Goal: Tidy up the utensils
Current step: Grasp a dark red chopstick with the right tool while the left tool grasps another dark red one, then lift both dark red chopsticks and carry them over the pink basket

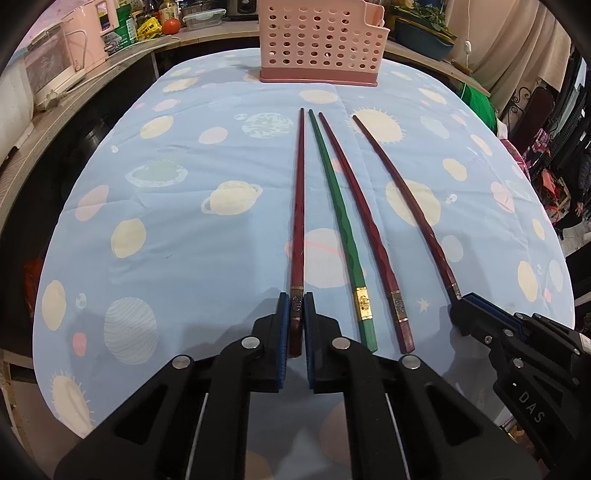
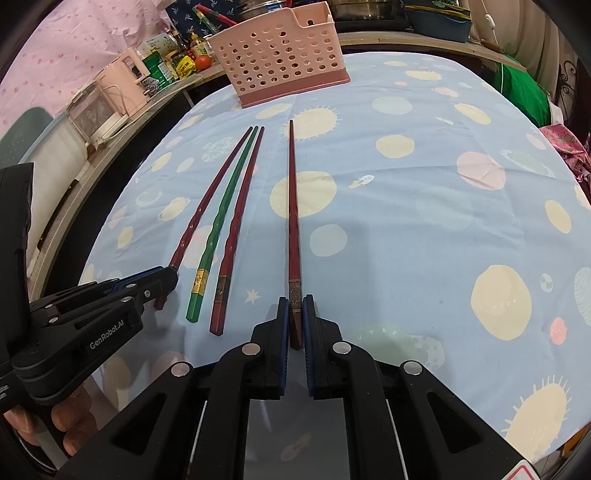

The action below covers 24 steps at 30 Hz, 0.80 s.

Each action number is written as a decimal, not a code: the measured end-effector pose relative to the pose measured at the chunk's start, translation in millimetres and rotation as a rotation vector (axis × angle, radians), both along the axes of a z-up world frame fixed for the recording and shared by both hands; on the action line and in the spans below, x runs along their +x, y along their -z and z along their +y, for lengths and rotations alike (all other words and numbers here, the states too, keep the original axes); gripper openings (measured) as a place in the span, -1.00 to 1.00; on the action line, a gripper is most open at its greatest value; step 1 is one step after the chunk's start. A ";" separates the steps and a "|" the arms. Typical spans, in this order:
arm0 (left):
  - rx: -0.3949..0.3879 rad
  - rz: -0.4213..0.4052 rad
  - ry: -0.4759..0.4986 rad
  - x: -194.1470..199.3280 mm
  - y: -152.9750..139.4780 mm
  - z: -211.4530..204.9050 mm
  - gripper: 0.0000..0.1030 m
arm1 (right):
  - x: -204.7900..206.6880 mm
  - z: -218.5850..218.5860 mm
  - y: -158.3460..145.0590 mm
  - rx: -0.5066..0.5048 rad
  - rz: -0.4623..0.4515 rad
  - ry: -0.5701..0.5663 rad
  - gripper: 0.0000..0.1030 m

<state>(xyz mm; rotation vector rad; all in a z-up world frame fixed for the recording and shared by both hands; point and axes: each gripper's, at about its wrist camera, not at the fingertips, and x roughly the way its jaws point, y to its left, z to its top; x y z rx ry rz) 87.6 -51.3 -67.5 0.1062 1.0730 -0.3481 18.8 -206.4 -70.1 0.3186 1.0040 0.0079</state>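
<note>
Several chopsticks lie side by side on the blue planet-print tablecloth [image 1: 184,229], tips toward a pink perforated utensil basket [image 1: 320,40] at the far edge. My left gripper [image 1: 296,297] is shut on the thick end of the leftmost dark red chopstick [image 1: 300,206]. A green chopstick [image 1: 340,218] and a red chopstick [image 1: 364,221] lie between. My right gripper [image 2: 296,300] is shut on the thick end of the rightmost dark red chopstick [image 2: 294,206]. Both held chopsticks still rest on the cloth. The basket also shows in the right wrist view [image 2: 280,51].
A wooden counter [image 1: 122,62] behind and left of the table holds a pink appliance [image 1: 92,29], bottles, and a tomato [image 1: 170,26]. A blue bowl [image 1: 424,40] sits behind the basket on the right. Green fabric [image 2: 524,92] lies off the table's right edge.
</note>
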 end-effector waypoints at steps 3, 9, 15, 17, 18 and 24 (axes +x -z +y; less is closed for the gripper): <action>-0.002 0.000 0.002 -1.2 -1.2 -0.4 -0.86 | -0.3 0.5 -0.7 0.003 0.000 -0.002 -0.86; -0.009 -0.014 -0.002 -1.5 -9.3 0.5 -0.86 | -4.2 1.1 -11.2 0.006 -0.026 0.002 -0.86; -0.030 -0.035 -0.012 -0.4 -26.9 3.5 -0.86 | -4.0 -5.1 -31.9 0.021 -0.069 0.020 -0.86; -0.035 -0.046 -0.015 0.0 -34.2 4.1 -0.86 | -3.5 -9.1 -40.0 0.031 -0.085 0.030 -0.86; -0.037 -0.055 -0.018 0.2 -38.6 4.2 -0.86 | -3.2 -10.8 -45.4 0.035 -0.097 0.036 -0.86; -0.062 -0.103 -0.029 6.8 -67.1 4.6 -0.86 | 2.7 -24.4 -75.6 0.043 -0.166 0.066 -0.86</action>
